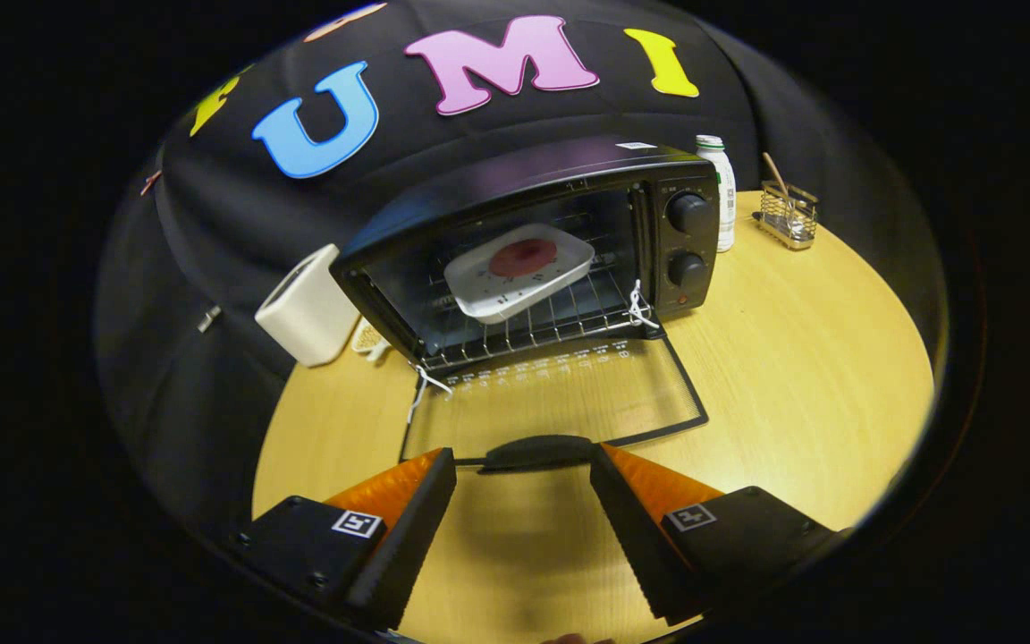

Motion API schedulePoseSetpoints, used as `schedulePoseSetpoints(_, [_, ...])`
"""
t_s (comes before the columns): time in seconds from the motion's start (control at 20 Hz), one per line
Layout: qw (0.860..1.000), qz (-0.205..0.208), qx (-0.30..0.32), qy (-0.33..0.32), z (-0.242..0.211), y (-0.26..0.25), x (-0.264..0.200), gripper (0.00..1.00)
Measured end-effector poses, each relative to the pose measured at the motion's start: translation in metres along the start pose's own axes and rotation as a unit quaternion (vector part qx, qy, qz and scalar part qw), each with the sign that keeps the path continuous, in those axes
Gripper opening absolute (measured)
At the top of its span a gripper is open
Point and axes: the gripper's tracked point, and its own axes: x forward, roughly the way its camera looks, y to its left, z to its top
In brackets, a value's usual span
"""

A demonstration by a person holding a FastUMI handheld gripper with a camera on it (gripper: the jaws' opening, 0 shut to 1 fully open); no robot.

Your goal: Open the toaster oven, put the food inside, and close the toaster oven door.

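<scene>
— Toaster oven [533, 250] on the wooden table [801, 358], straight ahead of the gripper [522, 501]. Door [560, 394] folded fully down, flat toward the fingers.

— And the food?

— Already inside: white plate [519, 282] on the wire rack, reddish round of food [523, 258] on top.

— Fingers?

— Spread wide, holding nothing. Door handle [536, 452] just ahead, lying in the gap between the tips, long axis crosswise to the fingers.

— So next, by the look of it?

— Closing, probably: under that front edge, then up and away toward the oven's face. Hinge on the far side, so an arc, not a straight push.

— Anything hard to make out?

— Whether the tips touch the handle or stop just short. Also what the white cords at the door's corners are tied to. Small object behind the white box [305, 309] half hidden. Bottle [719, 192] and wire caddy [788, 215] well clear, beyond the oven's knob side.
</scene>
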Motion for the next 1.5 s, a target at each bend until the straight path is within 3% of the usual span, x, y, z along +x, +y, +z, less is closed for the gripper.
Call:
schedulePoseSetpoints(0.5, [0.988,-0.088,-0.113,0.060,-0.050,-0.032,0.032,0.99])
schedulePoseSetpoints(1.05, [0.987,-0.105,-0.090,0.081,-0.050,-0.023,0.063,0.99])
schedulePoseSetpoints(1.25, [0.987,-0.103,-0.092,0.080,-0.044,-0.021,0.054,0.99])
schedulePoseSetpoints(1.5, [0.990,-0.082,-0.106,0.031,-0.019,-0.011,0.024,0.99])
